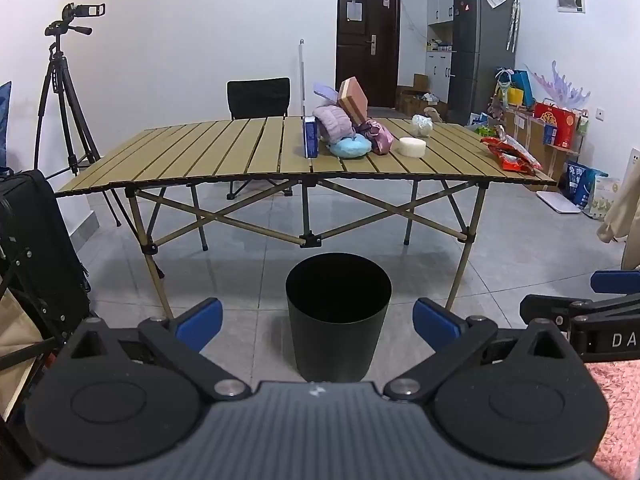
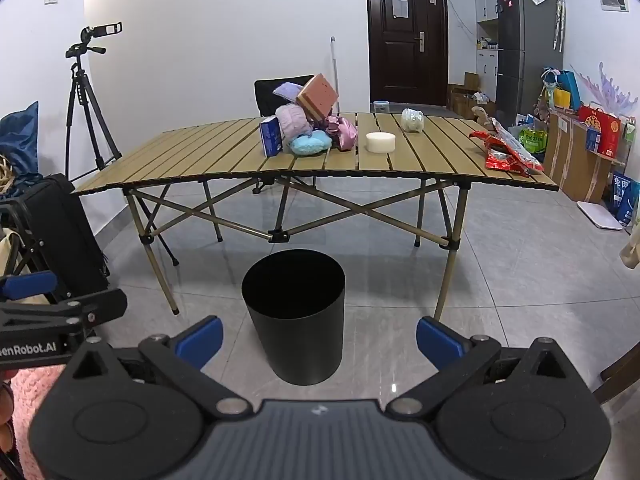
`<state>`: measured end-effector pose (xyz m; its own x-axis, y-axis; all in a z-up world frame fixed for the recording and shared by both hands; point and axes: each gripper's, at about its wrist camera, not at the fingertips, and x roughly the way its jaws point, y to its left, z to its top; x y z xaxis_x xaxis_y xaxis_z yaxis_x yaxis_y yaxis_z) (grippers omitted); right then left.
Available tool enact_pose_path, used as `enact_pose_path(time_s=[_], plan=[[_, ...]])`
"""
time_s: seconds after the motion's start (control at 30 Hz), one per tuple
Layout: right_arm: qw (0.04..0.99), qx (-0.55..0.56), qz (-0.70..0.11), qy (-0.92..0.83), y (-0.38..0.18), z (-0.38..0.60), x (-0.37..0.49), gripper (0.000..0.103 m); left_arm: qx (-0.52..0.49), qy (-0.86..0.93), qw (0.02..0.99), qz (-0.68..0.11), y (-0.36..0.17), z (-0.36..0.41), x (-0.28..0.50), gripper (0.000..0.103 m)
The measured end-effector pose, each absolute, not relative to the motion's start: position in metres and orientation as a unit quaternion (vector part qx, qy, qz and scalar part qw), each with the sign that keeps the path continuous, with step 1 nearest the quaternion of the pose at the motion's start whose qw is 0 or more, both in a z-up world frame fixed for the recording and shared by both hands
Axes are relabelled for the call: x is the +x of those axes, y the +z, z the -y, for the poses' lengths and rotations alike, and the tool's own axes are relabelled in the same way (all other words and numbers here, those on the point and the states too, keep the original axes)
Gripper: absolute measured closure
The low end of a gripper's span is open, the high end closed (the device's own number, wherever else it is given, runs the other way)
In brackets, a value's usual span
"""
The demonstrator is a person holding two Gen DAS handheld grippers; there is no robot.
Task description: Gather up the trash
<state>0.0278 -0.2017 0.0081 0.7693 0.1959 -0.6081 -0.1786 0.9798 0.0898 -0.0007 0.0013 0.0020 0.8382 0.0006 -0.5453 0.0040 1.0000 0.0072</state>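
A black trash bin [image 1: 338, 316] [image 2: 294, 314] stands empty on the tiled floor in front of a slatted folding table [image 1: 224, 152] [image 2: 208, 152]. On the table lie a red snack wrapper [image 1: 510, 154] [image 2: 506, 150], a white round block [image 1: 412, 147] [image 2: 381, 142], a crumpled clear bag [image 1: 422, 125] [image 2: 413, 120], a blue carton [image 1: 311, 137] [image 2: 271, 136] and a heap of soft items with a pink sponge [image 1: 353, 98] [image 2: 318, 97]. My left gripper [image 1: 318, 320] and right gripper [image 2: 319, 338] hang open and empty, well short of the table, the bin between their fingers.
A camera tripod [image 1: 64, 92] [image 2: 86, 96] and a black suitcase [image 1: 36, 240] [image 2: 64, 228] stand at the left. A black chair [image 1: 258, 98] sits behind the table. Boxes and bags [image 2: 592, 140] line the right wall by a fridge [image 1: 482, 48].
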Motion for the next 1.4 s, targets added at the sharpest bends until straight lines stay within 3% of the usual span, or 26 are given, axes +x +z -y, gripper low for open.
enact_pose_path(time_s=[1.4], plan=[[0.94,0.011,-0.326,0.1,0.0081,0.2003,0.0305,0.0,0.005,-0.002,0.959,-0.284,0.0032,-0.0012,-0.0003,0.0]])
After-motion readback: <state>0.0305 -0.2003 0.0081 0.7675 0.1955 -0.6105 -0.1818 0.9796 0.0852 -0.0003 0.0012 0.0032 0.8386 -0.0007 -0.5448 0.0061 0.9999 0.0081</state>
